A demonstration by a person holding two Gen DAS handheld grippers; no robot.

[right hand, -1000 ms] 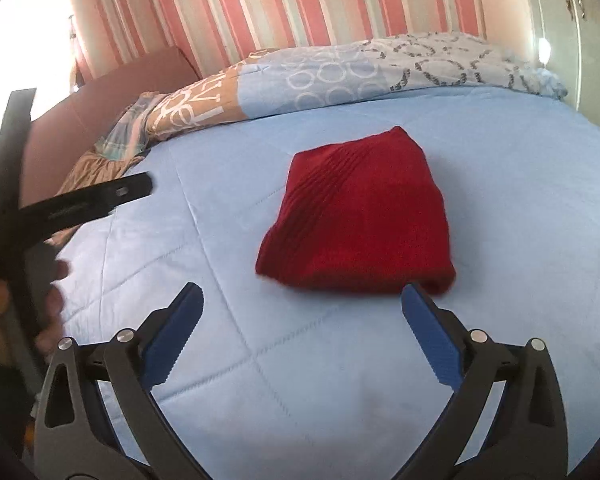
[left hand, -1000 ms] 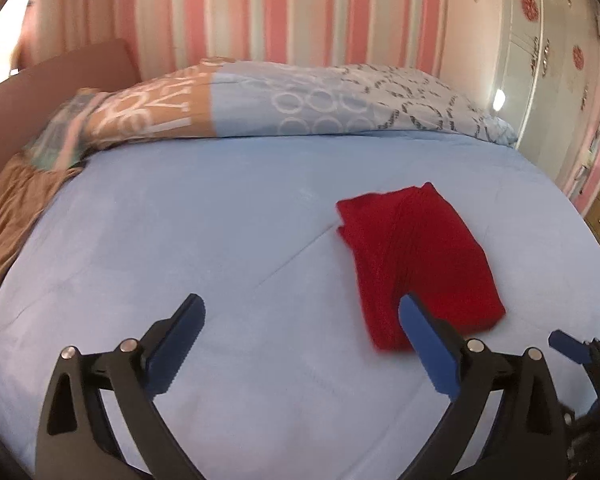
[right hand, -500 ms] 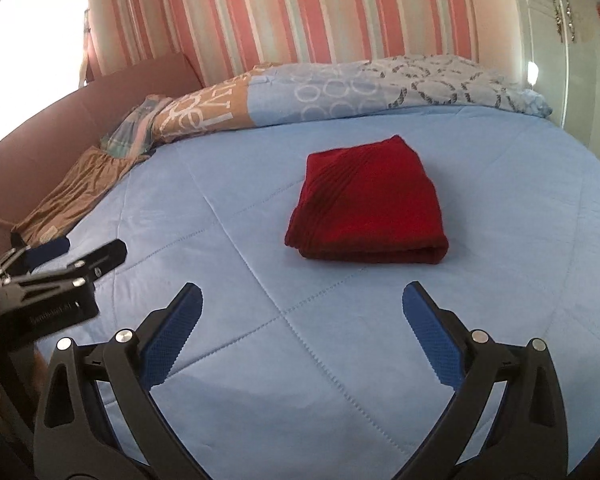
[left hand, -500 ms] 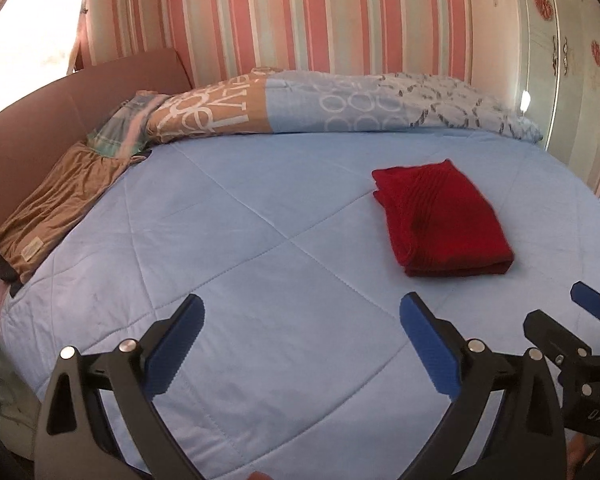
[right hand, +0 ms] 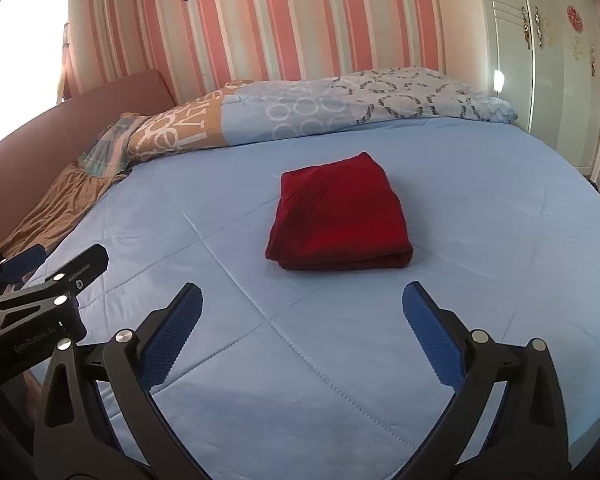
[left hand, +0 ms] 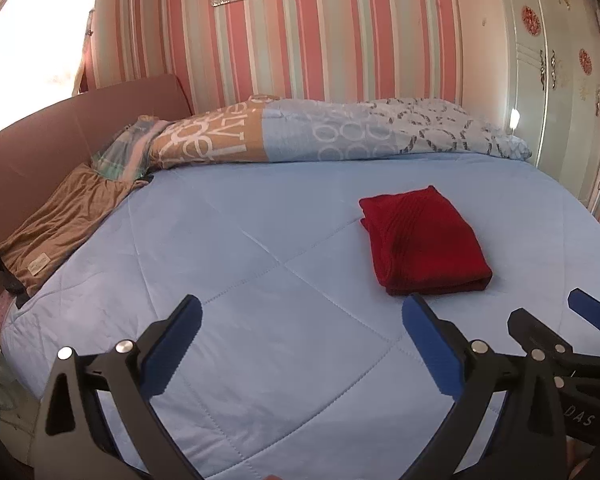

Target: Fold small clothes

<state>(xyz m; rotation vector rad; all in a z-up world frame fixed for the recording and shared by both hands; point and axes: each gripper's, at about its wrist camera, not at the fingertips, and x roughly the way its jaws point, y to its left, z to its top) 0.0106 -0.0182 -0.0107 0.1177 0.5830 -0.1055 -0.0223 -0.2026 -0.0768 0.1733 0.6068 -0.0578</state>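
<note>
A red knitted garment (left hand: 424,242) (right hand: 340,212) lies folded into a neat rectangle on the light blue bed cover (left hand: 240,272) (right hand: 480,208). My left gripper (left hand: 300,312) hangs open above the cover, short of the garment and to its left, holding nothing. My right gripper (right hand: 300,300) is open too, well back from the garment's near edge, with nothing between its blue pads. Each gripper shows in the other's view: the right gripper (left hand: 556,320) at the lower right edge, the left gripper (right hand: 56,264) at the lower left edge.
A patterned duvet (left hand: 340,132) is bunched along the head of the bed. A brown garment (left hand: 60,224) lies at the left edge by the pink headboard (left hand: 60,128). A white wardrobe (left hand: 560,80) stands to the right. Striped wall behind.
Both grippers have pulled back and up from the red garment, which now looks smaller and farther away. The garment itself lies still in its folded shape.
</note>
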